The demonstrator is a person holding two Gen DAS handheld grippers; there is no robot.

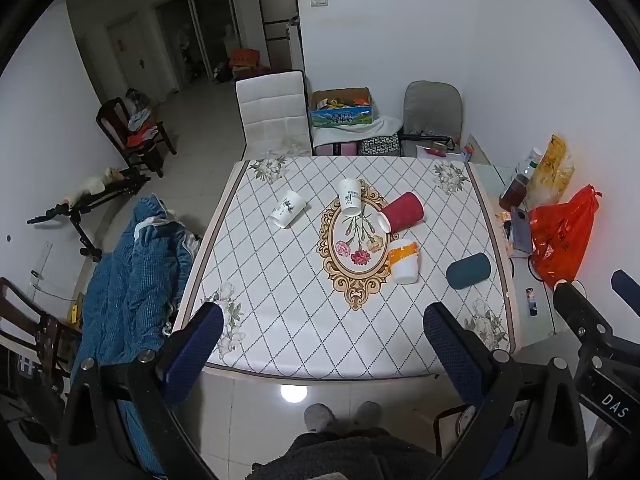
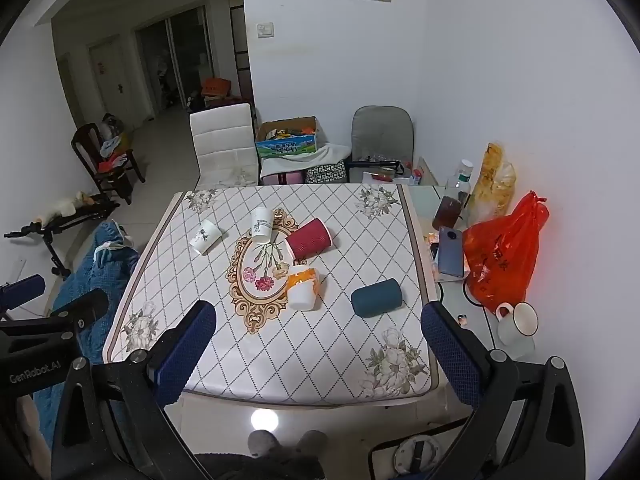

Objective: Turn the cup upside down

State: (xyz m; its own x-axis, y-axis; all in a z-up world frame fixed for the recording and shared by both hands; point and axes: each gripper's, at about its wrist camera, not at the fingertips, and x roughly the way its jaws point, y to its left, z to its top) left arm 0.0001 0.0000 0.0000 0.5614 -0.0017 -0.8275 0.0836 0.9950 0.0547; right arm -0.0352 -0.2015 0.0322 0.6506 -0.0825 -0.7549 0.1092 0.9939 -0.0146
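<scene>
Several cups lie on their sides on the patterned table [image 1: 280, 320]: a white cup with a plant print [image 1: 288, 209], a white cup with text [image 1: 350, 197], a red ribbed cup [image 1: 402, 212], an orange-and-white cup [image 1: 404, 260] and a dark teal cup [image 1: 468, 271]. The same cups show in the right wrist view: plant print [image 2: 205, 236], text [image 2: 262, 225], red [image 2: 309, 238], orange-and-white [image 2: 303, 287], teal [image 2: 377, 297]. My left gripper [image 1: 324, 344] is open and empty, high above the table's near edge. My right gripper [image 2: 320, 344] is open and empty, beside it.
A glass side table on the right holds a red plastic bag [image 2: 504, 256], a phone [image 2: 452, 252], a bottle [image 2: 450, 204] and a white mug [image 2: 516, 322]. A blue quilt [image 1: 132, 280] lies left of the table. Chairs [image 1: 274, 114] and a box [image 1: 342, 106] stand behind it.
</scene>
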